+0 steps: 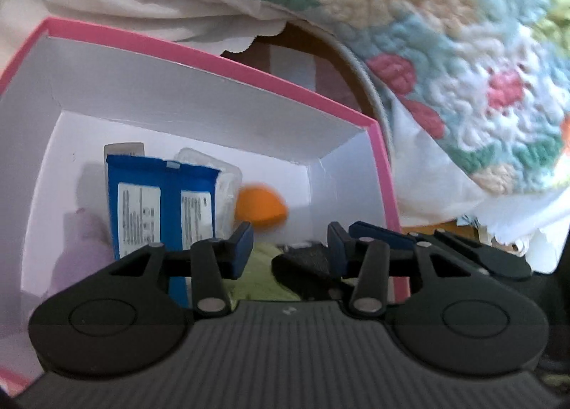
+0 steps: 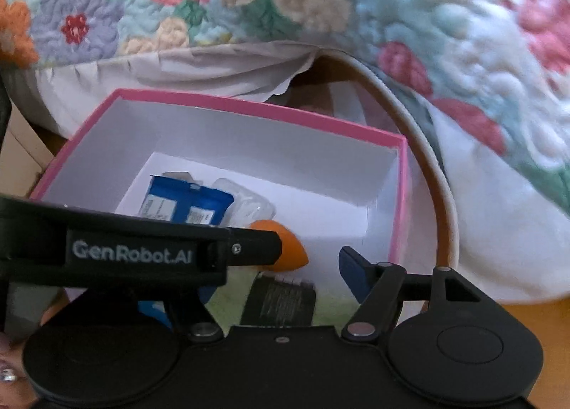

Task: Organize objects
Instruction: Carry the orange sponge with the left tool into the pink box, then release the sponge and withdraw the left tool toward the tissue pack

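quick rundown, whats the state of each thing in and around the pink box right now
pink cardboard box with white inside: open, no lid on it
blue foil packet: inside the box, printed label facing up
orange teardrop-shaped object: inside the box, loose, blurred in the left view
black packet: lying on a pale green cloth
left gripper: open, holding nothing
right gripper: open, holding nothing
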A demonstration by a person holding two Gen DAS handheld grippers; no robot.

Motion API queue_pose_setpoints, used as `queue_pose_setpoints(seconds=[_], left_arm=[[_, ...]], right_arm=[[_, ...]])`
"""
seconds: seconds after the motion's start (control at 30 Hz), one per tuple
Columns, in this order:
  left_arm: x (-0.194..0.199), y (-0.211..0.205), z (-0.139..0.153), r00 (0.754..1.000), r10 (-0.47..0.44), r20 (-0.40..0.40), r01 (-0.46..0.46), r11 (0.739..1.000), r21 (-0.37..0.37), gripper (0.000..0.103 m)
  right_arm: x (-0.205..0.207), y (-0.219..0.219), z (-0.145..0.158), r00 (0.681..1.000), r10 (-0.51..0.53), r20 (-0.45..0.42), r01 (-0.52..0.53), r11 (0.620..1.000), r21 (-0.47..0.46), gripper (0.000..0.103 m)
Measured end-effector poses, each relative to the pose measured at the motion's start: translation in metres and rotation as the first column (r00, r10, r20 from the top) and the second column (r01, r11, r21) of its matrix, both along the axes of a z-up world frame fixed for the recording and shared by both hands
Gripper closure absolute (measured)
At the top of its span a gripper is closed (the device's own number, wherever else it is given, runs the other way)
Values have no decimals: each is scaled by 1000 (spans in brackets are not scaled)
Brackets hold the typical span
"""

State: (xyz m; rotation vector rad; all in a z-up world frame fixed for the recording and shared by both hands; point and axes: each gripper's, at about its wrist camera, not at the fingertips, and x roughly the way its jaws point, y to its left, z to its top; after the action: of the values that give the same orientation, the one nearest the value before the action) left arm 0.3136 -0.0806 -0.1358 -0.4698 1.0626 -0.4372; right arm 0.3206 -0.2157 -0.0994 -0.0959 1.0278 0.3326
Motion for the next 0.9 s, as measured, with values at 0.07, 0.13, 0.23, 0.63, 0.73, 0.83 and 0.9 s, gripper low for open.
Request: queue_pose_setpoints(seconds=[0.07, 0.13, 0.23, 0.63, 0.73, 0.83, 0.9], left_arm=[[-8, 2, 7, 1000, 4, -1, -4, 1000, -2, 58], [-15, 5, 16, 1000, 7, -14, -7, 1000, -1, 58], [-29, 9, 34, 1000, -9, -11, 9, 1000, 25, 58], [-102, 34, 99, 998, -55, 31, 51, 993, 105, 57], [-116, 44, 116, 996, -79, 30, 74, 988, 138, 57], [-132, 54, 131, 995, -97, 37, 88, 976, 201, 57], [-142, 62, 140, 994, -101, 41, 90, 971, 220, 56]], right_arm=[[-18, -3, 9, 999, 11, 35, -13, 997, 72, 30], [-32, -3, 14, 997, 9, 76, -13, 999, 49, 29], [-50, -9, 24, 996, -1, 94, -6, 997, 79, 29], [-122, -25, 73, 994, -81, 75, 65, 980, 189, 29], [-138, -22, 93, 995, -54, 81, 40, 985, 166, 28], [-156, -16, 114, 998, -10, 64, 3, 994, 109, 28], [-171, -9, 129, 996, 54, 70, -61, 993, 99, 28]])
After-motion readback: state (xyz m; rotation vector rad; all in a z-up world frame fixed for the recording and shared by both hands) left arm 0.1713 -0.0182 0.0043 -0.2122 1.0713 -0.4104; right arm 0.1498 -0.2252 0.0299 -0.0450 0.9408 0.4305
